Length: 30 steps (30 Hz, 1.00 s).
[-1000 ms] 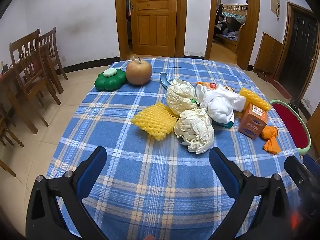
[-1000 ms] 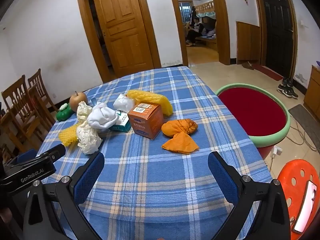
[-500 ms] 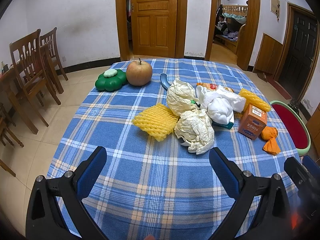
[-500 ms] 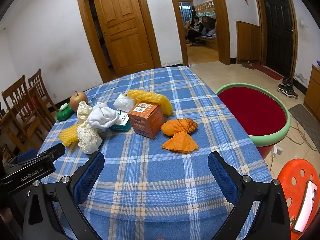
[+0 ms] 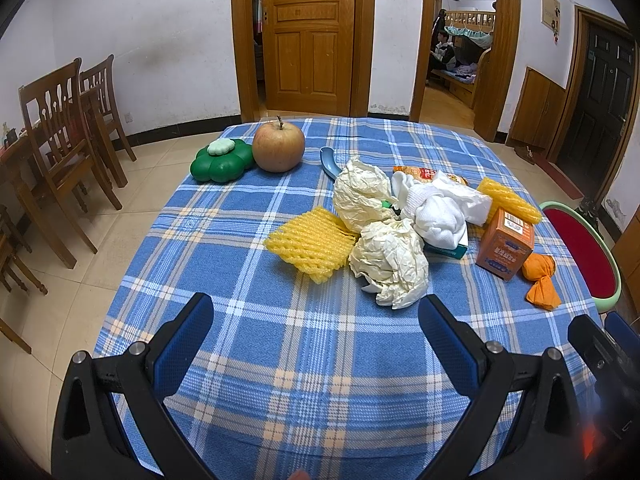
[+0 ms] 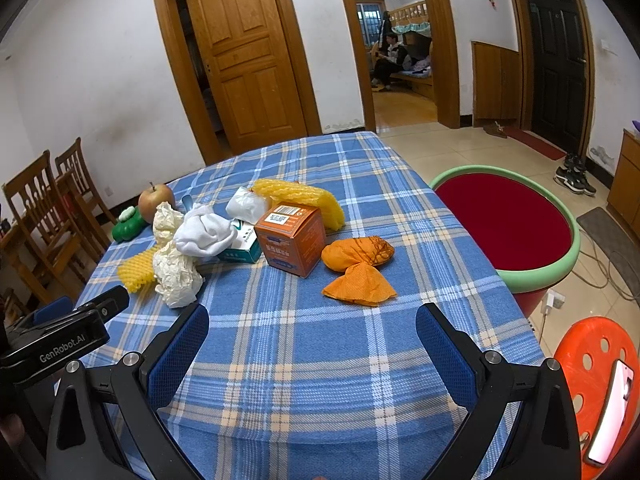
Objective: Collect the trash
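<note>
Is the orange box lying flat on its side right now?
No, the orange box stands upright on the plaid tablecloth, barcode face up, beside the orange wrapper.

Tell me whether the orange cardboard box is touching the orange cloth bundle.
Apart. In the right wrist view, a strip of blue plaid tablecloth shows between the orange cardboard box and the orange cloth bundle.

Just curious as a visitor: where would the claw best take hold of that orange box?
Probably across the orange box's two upright side faces, coming from above: it stands upright, its flat top clear, though the teal box crowds its left. The right claw is open and nearest.
</note>
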### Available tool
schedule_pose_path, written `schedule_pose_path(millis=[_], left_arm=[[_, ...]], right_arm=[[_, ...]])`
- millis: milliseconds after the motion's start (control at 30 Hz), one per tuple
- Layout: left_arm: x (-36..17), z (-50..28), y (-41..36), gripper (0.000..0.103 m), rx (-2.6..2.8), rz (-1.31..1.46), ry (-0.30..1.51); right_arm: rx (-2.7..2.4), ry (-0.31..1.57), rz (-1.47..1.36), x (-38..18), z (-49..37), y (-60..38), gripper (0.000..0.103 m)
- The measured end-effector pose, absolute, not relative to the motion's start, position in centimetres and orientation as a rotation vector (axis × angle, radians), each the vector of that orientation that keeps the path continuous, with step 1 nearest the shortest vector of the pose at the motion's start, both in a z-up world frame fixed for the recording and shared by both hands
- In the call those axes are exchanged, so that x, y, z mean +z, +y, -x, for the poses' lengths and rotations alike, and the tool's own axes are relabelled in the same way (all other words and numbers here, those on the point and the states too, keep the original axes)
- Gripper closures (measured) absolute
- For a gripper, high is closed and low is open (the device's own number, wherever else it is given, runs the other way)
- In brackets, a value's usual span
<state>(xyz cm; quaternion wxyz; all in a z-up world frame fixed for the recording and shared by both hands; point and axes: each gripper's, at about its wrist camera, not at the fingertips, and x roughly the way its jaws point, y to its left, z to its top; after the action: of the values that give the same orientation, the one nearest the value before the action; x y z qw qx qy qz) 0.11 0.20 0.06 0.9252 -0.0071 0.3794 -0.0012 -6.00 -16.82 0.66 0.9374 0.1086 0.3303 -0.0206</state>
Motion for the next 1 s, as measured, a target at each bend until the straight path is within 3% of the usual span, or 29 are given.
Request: schedule_pose_path(millis=[1000], left_arm=[[0.26, -0.07, 0.21, 0.002, -0.004, 0.017, 0.775]], right_arm=[[-0.052, 0.676, -0.227, 0.62, 6.21, -17.15, 0.0]])
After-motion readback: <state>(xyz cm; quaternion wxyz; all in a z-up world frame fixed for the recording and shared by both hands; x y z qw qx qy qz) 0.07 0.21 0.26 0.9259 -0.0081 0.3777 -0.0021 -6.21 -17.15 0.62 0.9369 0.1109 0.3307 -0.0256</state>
